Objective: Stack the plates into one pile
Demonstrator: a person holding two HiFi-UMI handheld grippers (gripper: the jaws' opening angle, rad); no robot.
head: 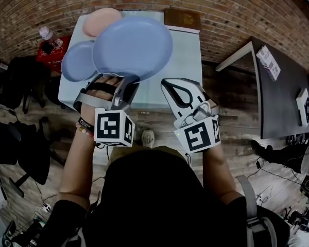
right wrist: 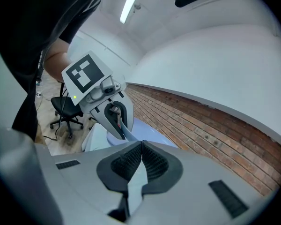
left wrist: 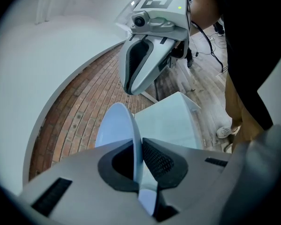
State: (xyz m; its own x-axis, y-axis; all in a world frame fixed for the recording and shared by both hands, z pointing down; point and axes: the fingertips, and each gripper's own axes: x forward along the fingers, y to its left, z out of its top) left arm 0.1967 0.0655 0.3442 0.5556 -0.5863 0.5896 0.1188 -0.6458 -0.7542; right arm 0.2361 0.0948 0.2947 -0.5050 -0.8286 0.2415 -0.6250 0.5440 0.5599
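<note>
My left gripper (head: 124, 81) is shut on the near rim of a large blue plate (head: 134, 45) and holds it in the air over the white table (head: 188, 55). In the left gripper view the plate (left wrist: 116, 125) stands edge-on between the pads of that gripper (left wrist: 139, 142). A smaller blue plate (head: 78, 62) lies on the table's left side, with a pink plate (head: 99, 20) behind it. My right gripper (head: 166, 84) hovers to the right of the held plate, shut with nothing in it; its pads meet in the right gripper view (right wrist: 141, 146).
A brown box (head: 182, 18) sits at the table's far edge. A dark table (head: 278, 91) stands to the right. A red stand with a bottle (head: 47, 40) and black chairs (head: 20, 81) are on the left. Brick wall behind, wooden floor below.
</note>
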